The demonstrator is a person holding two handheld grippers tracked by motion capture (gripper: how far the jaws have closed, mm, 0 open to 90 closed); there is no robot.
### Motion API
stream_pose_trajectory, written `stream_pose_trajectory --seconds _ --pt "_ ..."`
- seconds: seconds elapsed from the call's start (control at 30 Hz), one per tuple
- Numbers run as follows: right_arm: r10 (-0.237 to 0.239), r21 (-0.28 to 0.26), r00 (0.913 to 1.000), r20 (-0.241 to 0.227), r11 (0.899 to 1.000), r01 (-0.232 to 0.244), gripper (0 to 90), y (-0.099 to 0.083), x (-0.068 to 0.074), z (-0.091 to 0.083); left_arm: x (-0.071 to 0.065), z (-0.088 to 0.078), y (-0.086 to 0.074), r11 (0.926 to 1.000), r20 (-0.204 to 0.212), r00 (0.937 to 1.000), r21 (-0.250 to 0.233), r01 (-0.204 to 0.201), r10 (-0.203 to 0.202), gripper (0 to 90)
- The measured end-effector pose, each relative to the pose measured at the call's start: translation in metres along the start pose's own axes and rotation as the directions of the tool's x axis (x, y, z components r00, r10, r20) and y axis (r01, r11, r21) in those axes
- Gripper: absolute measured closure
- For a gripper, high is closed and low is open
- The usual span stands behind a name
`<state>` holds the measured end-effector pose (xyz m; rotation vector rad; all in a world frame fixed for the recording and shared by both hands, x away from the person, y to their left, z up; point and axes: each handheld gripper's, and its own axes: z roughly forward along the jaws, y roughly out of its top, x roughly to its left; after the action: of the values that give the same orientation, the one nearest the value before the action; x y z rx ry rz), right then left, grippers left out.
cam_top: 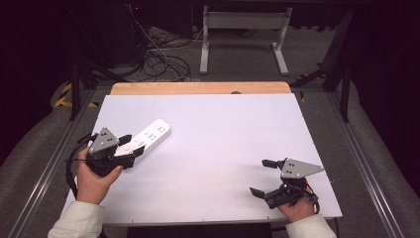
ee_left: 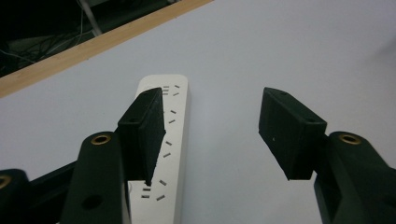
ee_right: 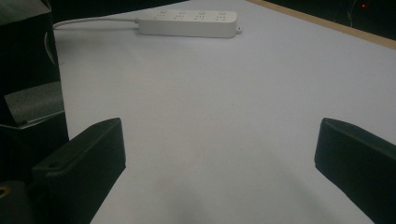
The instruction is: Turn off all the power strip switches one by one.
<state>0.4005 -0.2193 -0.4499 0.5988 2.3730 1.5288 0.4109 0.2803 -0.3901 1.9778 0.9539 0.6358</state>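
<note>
High view: a white plastic power strip (cam_top: 148, 137), long and flat with rows of sockets, lies aslant on the left part of the white table top (cam_top: 218, 148), its near end under the left gripper (cam_top: 130, 148). That black two-jaw tool, with a grey three-cornered plate on top, is held in the person's left hand (cam_top: 91, 181) and points along the strip; its jaws stand apart over the strip's near end. The right gripper (cam_top: 259, 177), held in the right hand (cam_top: 298, 208) near the table's front right corner, points left with its jaws spread wide over bare table, well apart from the strip. A strip of bare wooden edge (cam_top: 198, 88) shows at the table's far side. Left gripper view: the jaws are open at a middling width, nothing clamped. The strip runs up the picture under the left jaw, which overlaps its socket face; whether that jaw touches it cannot be told. The right jaw hangs over bare table beside it. Right gripper view: jaws wide, nothing between them. The strip lies far off across the table, its white cable (ee_right: 93, 20) trailing to the left.
</note>
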Motion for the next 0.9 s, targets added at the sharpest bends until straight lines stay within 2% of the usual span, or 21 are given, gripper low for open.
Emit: stream_pose_trajectory --seconds 0.1,0.13,0.17,0.2,0.27,0.3,0.33,0.4,0.43,0.47,0.5,0.53,0.57,0.73,0.77,0.8,0.9 --pt "-0.003 0.000 1.0000 0.002 1.000 0.003 2.5 0.000 0.000 0.000 0.004 0.001 0.000 0.9998 0.013 0.9998 0.011 0.015 -0.015 45.0" --pt "-0.003 0.001 1.0000 0.002 1.000 0.003 2.5 0.000 0.000 -0.001 0.005 0.002 0.001 0.9997 0.007 1.0000 0.024 0.004 -0.005 48.2" --pt "-0.002 0.000 1.0000 -0.001 1.000 0.002 2.5 0.000 0.000 0.000 0.006 0.004 0.001 0.9994 0.025 0.9997 0.035 -0.004 0.003 56.0" --pt "-0.002 0.000 1.0000 -0.001 1.000 0.002 2.5 0.000 0.000 0.000 0.006 0.004 0.001 0.9994 0.025 0.9997 0.035 -0.004 0.003 60.4" --pt "-0.001 0.003 1.0000 -0.003 1.000 0.001 2.5 0.000 0.000 0.000 0.007 0.006 0.001 0.9989 0.027 0.9996 0.046 -0.007 0.006 61.6" --pt "-0.003 0.002 1.0000 -0.004 1.000 0.003 2.5 0.000 0.000 0.000 0.008 0.007 0.000 0.9985 0.023 0.9997 0.054 0.005 -0.006 65.8" --pt "-0.003 0.002 1.0000 -0.004 1.000 0.003 2.5 0.000 0.000 0.000 0.009 0.008 0.000 0.9981 0.015 0.9998 0.061 0.009 -0.010 65.8" --pt "-0.001 0.003 1.0000 -0.005 1.000 0.001 2.5 0.000 0.000 0.000 0.010 0.010 0.001 0.9962 -0.003 0.9995 0.080 0.032 -0.032 74.2" --pt "-0.001 0.004 1.0000 -0.005 1.000 0.001 2.5 0.000 0.000 0.000 0.011 0.010 0.001 0.9955 -0.013 0.9995 0.090 0.030 -0.028 78.0" --pt "-0.001 0.004 1.0000 -0.005 1.000 0.001 2.5 0.000 0.000 0.000 0.013 0.011 0.001 0.9941 -0.019 0.9994 0.103 0.032 -0.030 78.0" --pt "-0.001 0.005 1.0000 -0.009 1.000 0.001 2.5 0.000 0.000 0.001 0.017 0.014 0.001 0.9891 0.009 0.9983 0.137 0.055 -0.057 87.1" --pt "-0.001 0.005 1.0000 -0.009 1.000 0.001 2.5 0.000 0.000 0.001 0.017 0.014 0.001 0.9891 0.009 0.9983 0.137 0.055 -0.057 90.0" --pt "-0.001 0.005 1.0000 -0.009 1.000 0.001 2.5 0.000 0.000 0.001 0.020 0.015 0.001 0.9883 0.013 0.9982 0.142 0.056 -0.058 90.0" --pt "-0.003 0.002 1.0000 -0.006 1.000 0.003 2.5 0.000 0.000 0.000 0.030 0.020 0.004 0.9791 -0.027 0.9966 0.186 0.081 -0.077 90.0" --pt "-0.004 0.002 1.0000 -0.005 1.000 0.004 2.5 0.000 0.000 0.000 0.033 0.022 0.004 0.9758 -0.030 0.9955 0.198 0.094 -0.090 90.0" --pt "-0.003 0.002 1.0000 -0.006 1.000 0.003 2.5 0.000 0.000 0.000 0.039 0.026 0.004 0.9667 -0.042 0.9926 0.226 0.120 -0.114 90.0" --pt "-0.003 0.002 1.0000 -0.009 1.000 0.003 2.5 0.000 0.000 0.001 0.045 0.033 0.002 0.9533 -0.068 0.9893 0.266 0.142 -0.129 90.0"
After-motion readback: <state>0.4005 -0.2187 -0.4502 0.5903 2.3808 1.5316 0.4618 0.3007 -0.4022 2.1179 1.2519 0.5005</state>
